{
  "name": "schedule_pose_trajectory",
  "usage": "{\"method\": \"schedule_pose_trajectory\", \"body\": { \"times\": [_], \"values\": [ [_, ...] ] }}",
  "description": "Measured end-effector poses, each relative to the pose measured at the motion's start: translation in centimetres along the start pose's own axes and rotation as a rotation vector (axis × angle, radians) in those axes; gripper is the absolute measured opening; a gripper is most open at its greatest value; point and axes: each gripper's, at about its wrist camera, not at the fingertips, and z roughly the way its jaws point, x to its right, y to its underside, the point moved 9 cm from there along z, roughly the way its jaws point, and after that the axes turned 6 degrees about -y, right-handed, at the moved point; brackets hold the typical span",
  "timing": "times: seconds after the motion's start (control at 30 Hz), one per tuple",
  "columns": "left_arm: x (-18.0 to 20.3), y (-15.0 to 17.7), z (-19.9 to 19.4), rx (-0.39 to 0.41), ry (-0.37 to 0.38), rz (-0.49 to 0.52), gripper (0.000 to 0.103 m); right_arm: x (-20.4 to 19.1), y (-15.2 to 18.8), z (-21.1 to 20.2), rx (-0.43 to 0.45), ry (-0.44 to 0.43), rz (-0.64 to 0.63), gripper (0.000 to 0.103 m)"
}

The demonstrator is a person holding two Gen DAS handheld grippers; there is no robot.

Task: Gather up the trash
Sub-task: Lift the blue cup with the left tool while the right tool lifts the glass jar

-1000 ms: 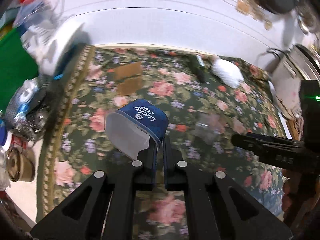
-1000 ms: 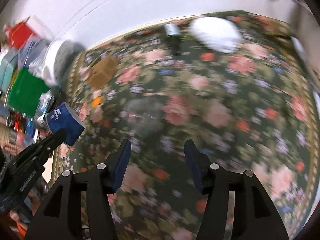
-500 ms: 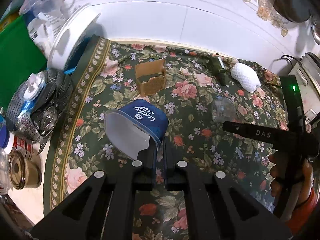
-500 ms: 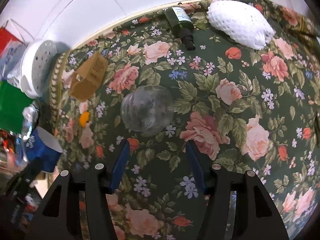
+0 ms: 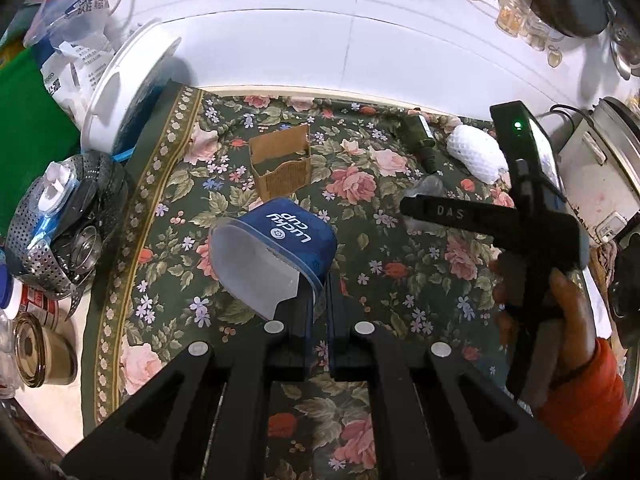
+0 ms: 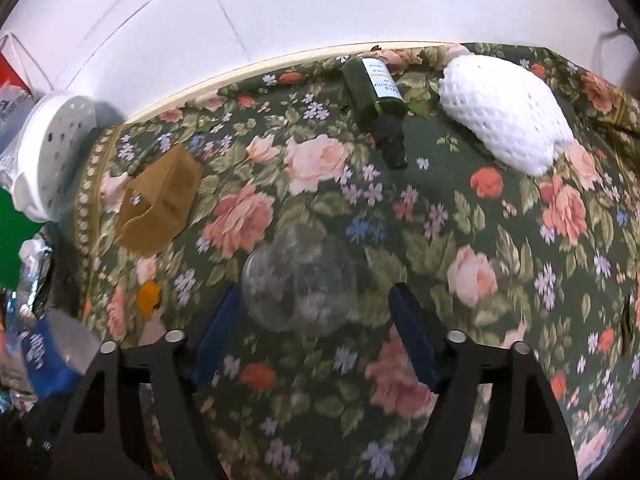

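Note:
My left gripper [image 5: 318, 292] is shut on the rim of a blue paper cup [image 5: 276, 252] marked "Lucky cup", held above the floral cloth [image 5: 168, 288]; the cup also shows in the right wrist view [image 6: 52, 356]. My right gripper [image 6: 316, 312] is open, its blue fingers either side of a clear plastic dome lid [image 6: 300, 280] lying on the cloth. Other trash lies on the cloth: a brown cardboard piece [image 6: 160, 204], a dark green dropper bottle [image 6: 378, 96], a white foam net [image 6: 504, 116] and a small orange scrap [image 6: 149, 296].
A white perforated lid [image 5: 124, 88] leans at the cloth's back left. A metal steamer basket [image 5: 60, 216], tins [image 5: 40, 356] and bags [image 5: 68, 28] crowd the left side. A rice cooker [image 5: 600, 184] stands at the right. White tiled wall [image 6: 320, 4] lies behind.
My right gripper has moved forward and down until its fingers flank the clear dome lid. My left gripper has kept hold of the blue cup and pulled back a little.

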Motion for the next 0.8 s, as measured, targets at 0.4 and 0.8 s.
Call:
{"method": "schedule_pose_trajectory", "body": {
  "times": [0.4,0.8],
  "values": [
    [3.6,-0.5,-3.3,0.042,0.031,0.025,0.004,1.2,1.2,-7.7,0.087,-0.021,-0.033,0.053],
    [12.8,2.1,-12.7,0.171,0.064,0.029,0.004,2.9,6.6,-22.0,0.218,-0.101,-0.101,0.053]
  ]
}}
